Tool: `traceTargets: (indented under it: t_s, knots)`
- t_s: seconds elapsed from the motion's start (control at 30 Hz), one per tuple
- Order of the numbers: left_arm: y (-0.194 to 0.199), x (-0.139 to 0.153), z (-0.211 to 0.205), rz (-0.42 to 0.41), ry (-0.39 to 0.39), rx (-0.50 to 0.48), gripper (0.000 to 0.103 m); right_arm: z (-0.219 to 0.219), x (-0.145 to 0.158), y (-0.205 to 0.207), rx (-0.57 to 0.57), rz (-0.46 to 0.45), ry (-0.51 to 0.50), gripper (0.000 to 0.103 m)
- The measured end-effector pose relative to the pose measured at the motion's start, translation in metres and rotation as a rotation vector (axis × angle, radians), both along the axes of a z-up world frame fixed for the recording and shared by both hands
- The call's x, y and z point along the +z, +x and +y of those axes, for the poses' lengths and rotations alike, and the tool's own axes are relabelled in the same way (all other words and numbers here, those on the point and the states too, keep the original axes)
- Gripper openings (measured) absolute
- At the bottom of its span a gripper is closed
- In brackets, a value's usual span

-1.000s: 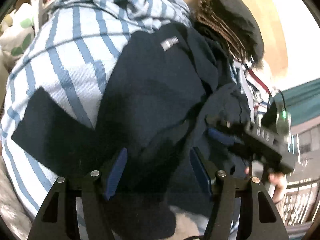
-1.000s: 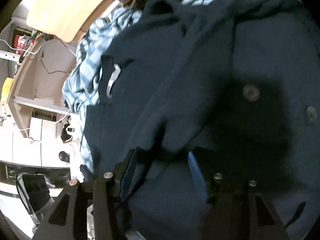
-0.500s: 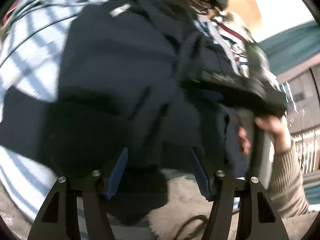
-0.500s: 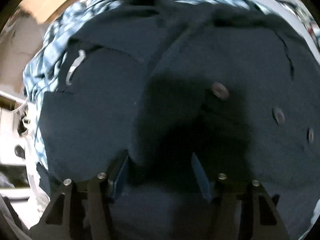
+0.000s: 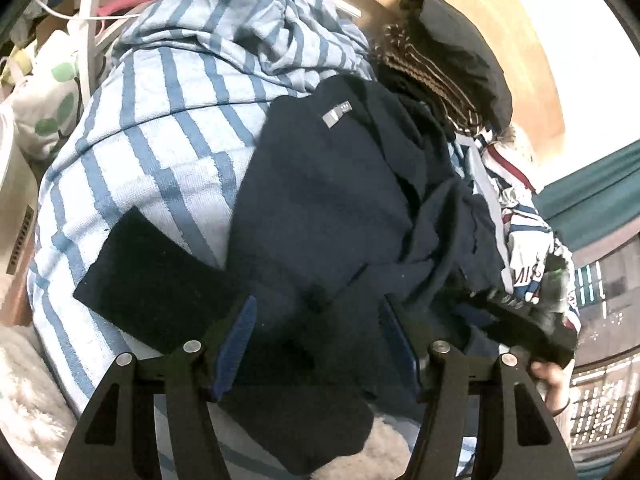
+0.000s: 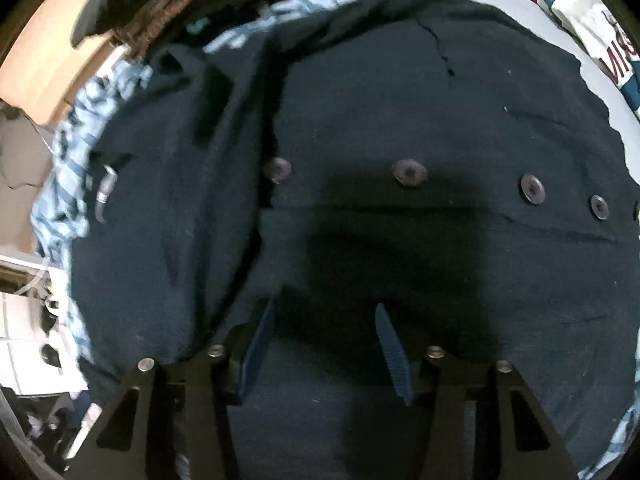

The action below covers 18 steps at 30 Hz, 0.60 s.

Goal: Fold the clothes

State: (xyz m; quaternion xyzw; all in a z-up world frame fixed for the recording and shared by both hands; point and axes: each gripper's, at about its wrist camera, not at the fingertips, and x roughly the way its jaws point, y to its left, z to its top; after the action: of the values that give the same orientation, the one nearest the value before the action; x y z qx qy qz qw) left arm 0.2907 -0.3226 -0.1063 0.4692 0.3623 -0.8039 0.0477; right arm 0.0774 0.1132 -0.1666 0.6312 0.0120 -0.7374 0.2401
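A dark navy buttoned garment [image 5: 328, 200] lies spread over a blue-and-white striped cloth [image 5: 160, 128]. Its grey neck label [image 5: 335, 114] faces up, and one sleeve [image 5: 156, 280] reaches left across the stripes. My left gripper [image 5: 318, 336] hovers open above the garment's near part, with nothing between its pads. In the right wrist view my right gripper [image 6: 326, 340] points steeply down at the garment [image 6: 400, 240], just below a row of buttons [image 6: 409, 172]. Its jaws are closing, and the pads [image 6: 394, 356] are not pressing on the fabric. The right gripper [image 5: 520, 320] also shows in the left wrist view, held by a hand.
A pile of other clothes, brown-striped and black [image 5: 448, 60], lies beyond the garment. A white, red and blue printed garment [image 5: 524, 240] sits at its right. White fluffy bedding [image 5: 24, 380] is at the near left, with a leaf-print bag [image 5: 48, 92] and clutter past the striped cloth.
The right gripper slid across the garment, so the button row now sits in mid view, and its jaws narrowed slightly. The left view swung off and came back to nearly where it was.
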Motion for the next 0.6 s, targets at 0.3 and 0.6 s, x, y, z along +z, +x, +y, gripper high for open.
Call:
traceTargets:
  t_s: [0.3, 0.6]
  knots:
    - [0.004, -0.013, 0.025, -0.064, -0.062, -0.093, 0.064, -0.039, -0.011, 0.008, 0.141, -0.020, -0.142, 0.043]
    - [-0.005, -0.032, 0.043, -0.193, -0.261, -0.144, 0.064, 0.010, -0.015, -0.018, -0.071, 0.027, 0.020, 0.021]
